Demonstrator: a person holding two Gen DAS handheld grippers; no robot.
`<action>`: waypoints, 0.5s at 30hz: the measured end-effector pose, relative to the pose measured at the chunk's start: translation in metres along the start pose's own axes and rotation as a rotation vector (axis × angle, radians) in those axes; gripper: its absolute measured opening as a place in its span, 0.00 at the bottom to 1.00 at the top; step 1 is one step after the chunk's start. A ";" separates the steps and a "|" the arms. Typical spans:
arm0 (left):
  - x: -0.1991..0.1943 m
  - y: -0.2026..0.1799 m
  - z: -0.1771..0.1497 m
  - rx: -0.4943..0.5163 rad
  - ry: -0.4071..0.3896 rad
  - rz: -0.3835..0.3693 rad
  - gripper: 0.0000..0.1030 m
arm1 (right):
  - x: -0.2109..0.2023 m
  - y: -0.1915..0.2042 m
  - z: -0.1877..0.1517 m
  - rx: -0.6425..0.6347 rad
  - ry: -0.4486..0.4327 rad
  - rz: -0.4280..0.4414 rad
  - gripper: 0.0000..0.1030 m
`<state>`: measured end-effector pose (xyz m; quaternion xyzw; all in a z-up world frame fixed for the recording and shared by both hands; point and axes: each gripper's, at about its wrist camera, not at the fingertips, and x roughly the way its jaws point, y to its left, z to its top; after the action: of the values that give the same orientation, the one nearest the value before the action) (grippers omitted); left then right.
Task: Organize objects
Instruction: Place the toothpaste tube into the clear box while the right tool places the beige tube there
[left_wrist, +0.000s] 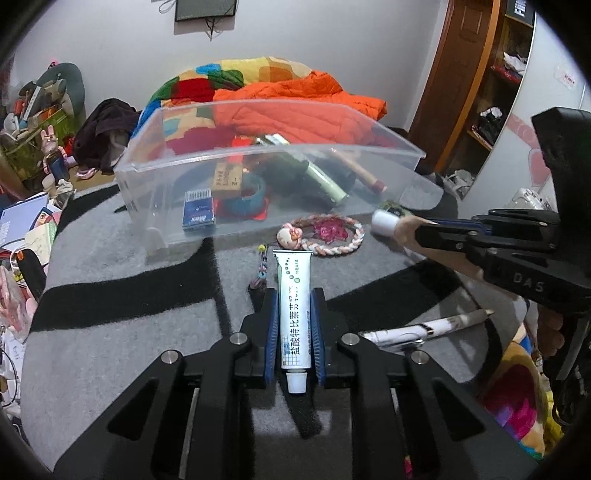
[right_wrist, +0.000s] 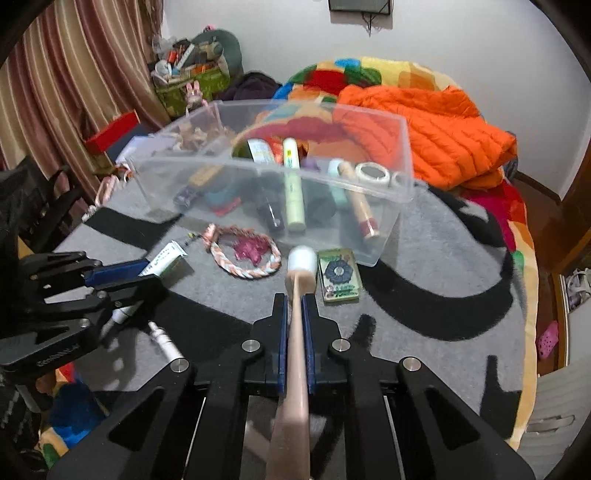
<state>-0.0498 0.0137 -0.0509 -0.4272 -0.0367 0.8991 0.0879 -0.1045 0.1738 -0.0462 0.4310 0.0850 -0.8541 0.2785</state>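
1. The left gripper (left_wrist: 294, 314) pinches a white ointment tube (left_wrist: 294, 306) between its blue pads, cap toward the camera; the tube's Chinese print reads 盐酸特比萘芬, the last characters less surely.
2. The right gripper (right_wrist: 294, 310) is clamped on the slim wooden handle of a small white-headed mallet (right_wrist: 302, 264); "DAS" is moulded on its body in the left wrist view.
3. The clear plastic bin (left_wrist: 155, 206) stands on the grey and black blanket (left_wrist: 110, 332), holding a blue box (left_wrist: 198, 210), a teal tape roll (left_wrist: 245, 192), a pale green tube (right_wrist: 293, 195) and more.
4. Before the bin lie a braided ring charm (left_wrist: 325, 234) and a green tin (right_wrist: 340, 275) with a flower design; its writing is too small to read.
5. A white pen (left_wrist: 424, 328) lies near the left gripper.
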 end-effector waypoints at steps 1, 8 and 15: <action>-0.003 0.000 0.001 -0.003 -0.008 -0.001 0.16 | -0.005 0.000 0.001 0.002 -0.014 0.004 0.07; -0.027 0.002 0.015 -0.026 -0.074 -0.006 0.16 | -0.034 0.005 0.012 0.008 -0.092 0.021 0.06; -0.045 0.011 0.036 -0.050 -0.140 0.000 0.16 | -0.054 0.005 0.027 0.015 -0.158 0.024 0.06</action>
<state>-0.0507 -0.0052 0.0047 -0.3652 -0.0649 0.9257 0.0743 -0.0948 0.1814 0.0129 0.3654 0.0512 -0.8825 0.2915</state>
